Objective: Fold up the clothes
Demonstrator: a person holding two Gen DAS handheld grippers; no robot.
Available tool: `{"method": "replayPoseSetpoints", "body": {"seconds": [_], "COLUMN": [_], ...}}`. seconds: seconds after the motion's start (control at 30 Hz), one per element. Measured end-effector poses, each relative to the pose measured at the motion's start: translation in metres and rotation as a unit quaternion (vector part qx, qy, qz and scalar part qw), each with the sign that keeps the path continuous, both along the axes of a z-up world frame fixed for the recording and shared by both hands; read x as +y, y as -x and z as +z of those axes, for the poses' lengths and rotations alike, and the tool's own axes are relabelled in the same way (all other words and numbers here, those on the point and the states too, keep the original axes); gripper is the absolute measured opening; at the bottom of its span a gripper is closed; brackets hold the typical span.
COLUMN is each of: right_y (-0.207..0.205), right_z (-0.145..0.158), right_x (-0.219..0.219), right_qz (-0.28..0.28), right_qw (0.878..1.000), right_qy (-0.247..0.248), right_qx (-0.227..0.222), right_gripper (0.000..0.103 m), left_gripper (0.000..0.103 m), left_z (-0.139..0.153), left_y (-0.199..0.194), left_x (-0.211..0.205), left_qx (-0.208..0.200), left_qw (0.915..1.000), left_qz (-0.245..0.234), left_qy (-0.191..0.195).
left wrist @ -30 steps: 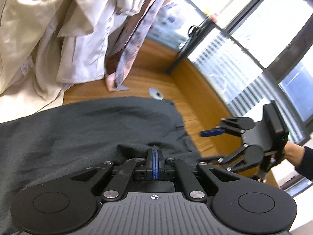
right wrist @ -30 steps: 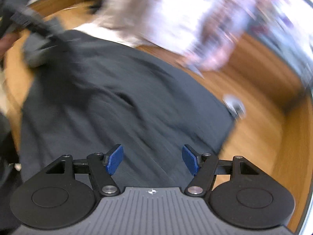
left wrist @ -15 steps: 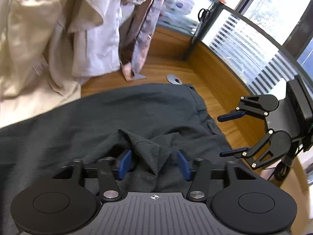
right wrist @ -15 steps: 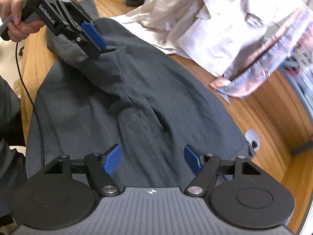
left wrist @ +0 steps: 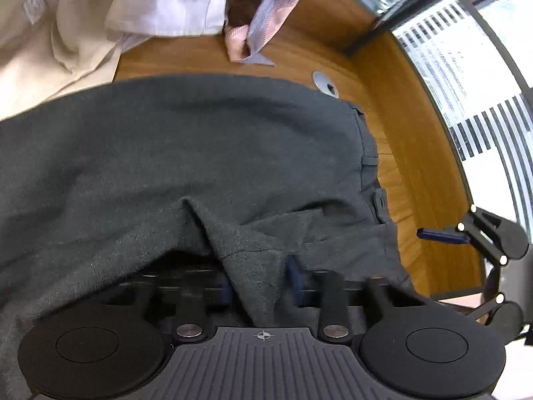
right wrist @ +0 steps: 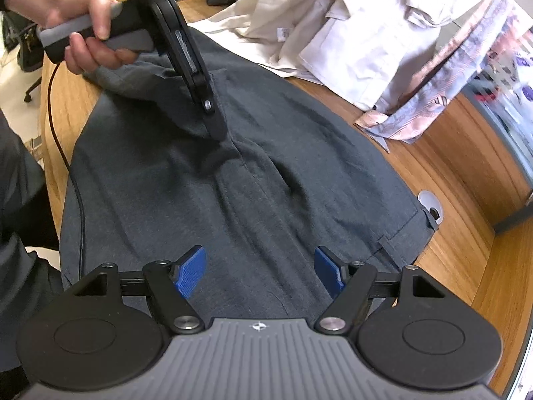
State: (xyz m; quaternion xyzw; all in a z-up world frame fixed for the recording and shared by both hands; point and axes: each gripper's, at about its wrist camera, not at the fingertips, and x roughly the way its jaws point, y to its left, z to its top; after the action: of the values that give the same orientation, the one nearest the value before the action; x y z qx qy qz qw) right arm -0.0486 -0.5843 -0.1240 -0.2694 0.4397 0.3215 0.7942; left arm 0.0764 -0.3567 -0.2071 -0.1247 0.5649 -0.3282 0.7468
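Dark grey trousers point(left wrist: 200, 150) lie spread on the wooden table point(left wrist: 399, 126), the waistband point(right wrist: 399, 243) toward the right. My left gripper point(left wrist: 260, 280) points down into the cloth. Its jaws are closing, and the pads press on a raised fold of the trousers. In the right wrist view the left gripper point(right wrist: 216, 133) pinches that ridge near the trousers' middle point(right wrist: 266, 183), held by a hand point(right wrist: 76, 10). My right gripper point(right wrist: 260, 273) hovers open over the cloth near the waistband, nothing between its fingers. One of its blue pads point(left wrist: 439, 236) shows at the right edge.
A heap of cream and white garments point(right wrist: 333, 16) lies behind the trousers, with a pink and lilac patterned cloth point(right wrist: 433, 100) beside it. A metal cable grommet point(right wrist: 429, 203) sits by the waistband. A black cable point(right wrist: 76, 193) trails over the trousers' left side. Window rails point(left wrist: 466, 83) border the table.
My left gripper let go, opened, sank onto the trousers and has closed on a raised fold. My right gripper stayed open and drifted a little over the waistband end.
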Motion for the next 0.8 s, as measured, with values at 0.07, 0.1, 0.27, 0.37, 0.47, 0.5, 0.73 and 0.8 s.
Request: {"method": "replayPoseSetpoints", "body": {"seconds": [0.07,0.1,0.27,0.37,0.47,0.5,0.73,0.8], "right_y": [-0.002,-0.003,-0.018,-0.028,-0.036,-0.037,-0.056,-0.063], "right_z": [-0.001,-0.001,0.001,0.0,-0.004,-0.008,-0.042,-0.047], "right_x": [0.003,0.005,0.023,0.041,0.058,0.062,0.056,0.051], "right_qz": [0.008,0.013,0.048,0.092,0.14,0.16,0.208,0.205], "right_qw": [1.0,1.0,0.998,0.995,0.989,0.987,0.978,0.978], "right_qy": [0.002,0.003,-0.002,-0.011,-0.015,-0.01,0.016,0.015], "right_qx": [-0.005,-0.007,-0.027,-0.033,-0.036,-0.032,0.006,0.022], "right_gripper": [0.077,0.077,0.077,0.077,0.077,0.077,0.082,0.082], "left_gripper": [0.011,0.01,0.009,0.009,0.008,0.008,0.007,0.007], "left_z": [0.013,0.021,0.056,0.072,0.083,0.086,0.09,0.09], "left_y": [0.01,0.014,0.037,0.046,0.051,0.053,0.063,0.065], "left_x": [0.003,0.004,0.007,0.007,0.011,0.013,0.013,0.013], "left_qx": [-0.035,-0.048,-0.102,-0.109,-0.117,-0.121,-0.138,-0.144], "left_qw": [0.9993,0.9986,0.9934,0.992,0.991,0.9906,0.988,0.9872], "left_qz": [-0.006,-0.01,-0.041,-0.048,-0.042,-0.04,-0.045,-0.044], "left_qy": [0.013,0.019,0.032,0.04,0.048,0.051,0.054,0.053]}}
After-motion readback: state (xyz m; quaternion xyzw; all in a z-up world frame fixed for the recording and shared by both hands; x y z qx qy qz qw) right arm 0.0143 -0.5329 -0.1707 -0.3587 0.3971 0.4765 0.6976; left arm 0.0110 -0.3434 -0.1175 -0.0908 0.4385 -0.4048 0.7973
